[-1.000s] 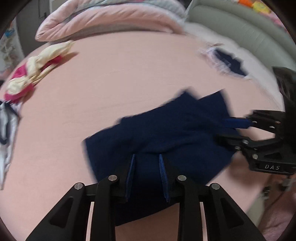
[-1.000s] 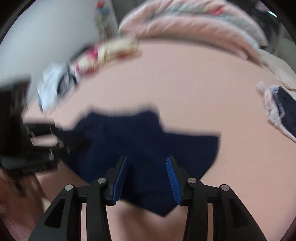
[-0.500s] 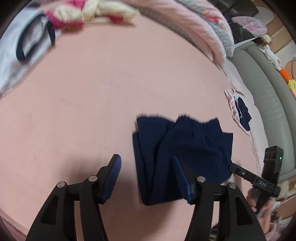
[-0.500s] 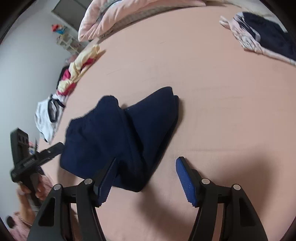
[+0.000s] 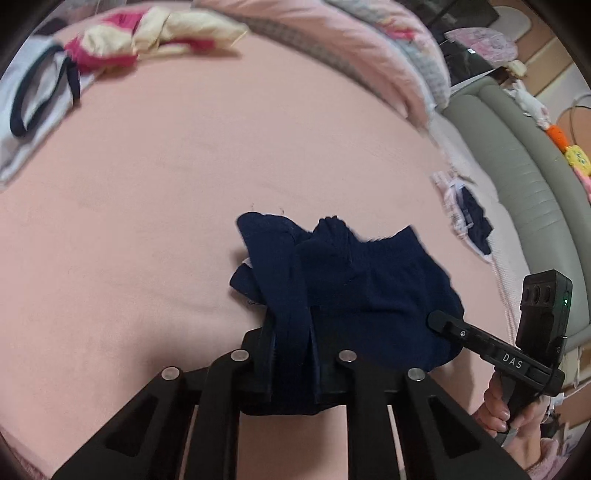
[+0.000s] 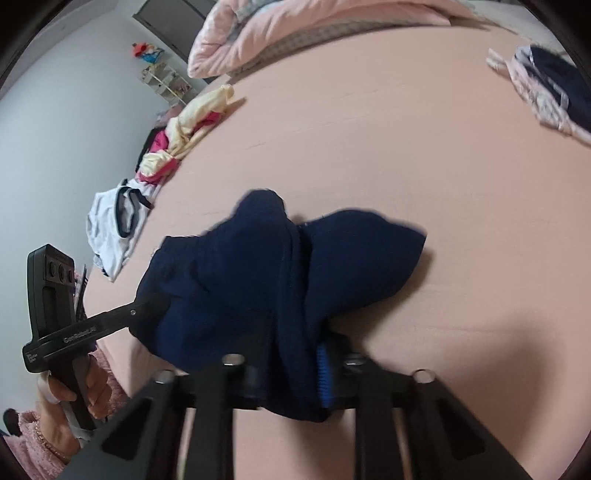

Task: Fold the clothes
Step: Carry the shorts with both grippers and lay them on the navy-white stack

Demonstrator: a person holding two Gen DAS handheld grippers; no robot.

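Half a second ago both sets of jaws stood wide apart over the navy shorts; now each has come in on the near edge of the cloth. The navy shorts (image 5: 354, 295) lie on the pink bed sheet (image 5: 166, 192), already doubled lengthwise, with the near end drawn up into the jaws and the far end bunched into a small peak. The left gripper (image 5: 291, 354) is closing its jaws, and folded layers of the shorts sit pinched between them. The right gripper (image 6: 295, 365) has its jaws together on the other near corner, one blue pad showing beside the trapped cloth. Holding two near corners at once probably lets the person lift that edge evenly and carry it over the far end for the next fold. Each camera also sees the opposite gripper reaching into the cloth from the side, gripped by a hand (image 6: 79, 387). Well beyond the jaws lie a yellow-and-pink garment (image 5: 155, 33), a white top with dark trim (image 6: 114, 225), a rolled pink duvet (image 6: 295, 29) and a navy-and-floral garment (image 6: 546, 85), presumably waiting.
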